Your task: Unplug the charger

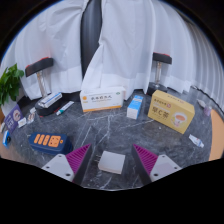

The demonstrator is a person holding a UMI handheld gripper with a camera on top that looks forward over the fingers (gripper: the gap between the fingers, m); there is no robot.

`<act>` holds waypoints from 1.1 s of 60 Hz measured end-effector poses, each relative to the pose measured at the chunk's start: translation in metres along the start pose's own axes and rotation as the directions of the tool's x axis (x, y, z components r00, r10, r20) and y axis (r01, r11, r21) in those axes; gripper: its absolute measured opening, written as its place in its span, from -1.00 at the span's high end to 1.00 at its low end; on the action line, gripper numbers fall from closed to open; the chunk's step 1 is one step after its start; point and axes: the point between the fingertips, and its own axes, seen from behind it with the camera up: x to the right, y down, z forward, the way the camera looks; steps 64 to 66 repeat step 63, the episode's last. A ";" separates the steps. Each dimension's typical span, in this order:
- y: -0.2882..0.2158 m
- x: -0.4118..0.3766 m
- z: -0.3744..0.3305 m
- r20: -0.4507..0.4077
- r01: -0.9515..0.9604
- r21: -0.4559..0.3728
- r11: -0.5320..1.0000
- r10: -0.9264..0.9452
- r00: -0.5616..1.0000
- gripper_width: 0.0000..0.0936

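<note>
A white square charger block (110, 163) sits on the dark marbled table (110, 135), between my two fingers. My gripper (112, 150) is open, with a gap between each pink pad and the block. The left pad (77, 160) and the right pad (148, 159) flank it without touching. No cable or socket shows around the block.
Beyond the fingers stand an orange-and-white box (103, 100), a small blue-and-white box (135, 105) and a yellow box (172, 111). An orange device with dark buttons (48, 142) lies to the left. A plant (10, 85), a chair (95, 40) and white curtains are behind.
</note>
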 end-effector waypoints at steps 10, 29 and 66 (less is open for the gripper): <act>-0.013 0.009 -0.047 -0.026 0.106 0.036 0.994 -0.106 0.994 -0.82; 0.000 -0.027 -0.224 -0.043 0.134 0.089 0.987 -0.131 0.991 -0.82; 0.077 -0.060 -0.444 -0.100 0.142 0.100 0.985 -0.132 0.986 -0.83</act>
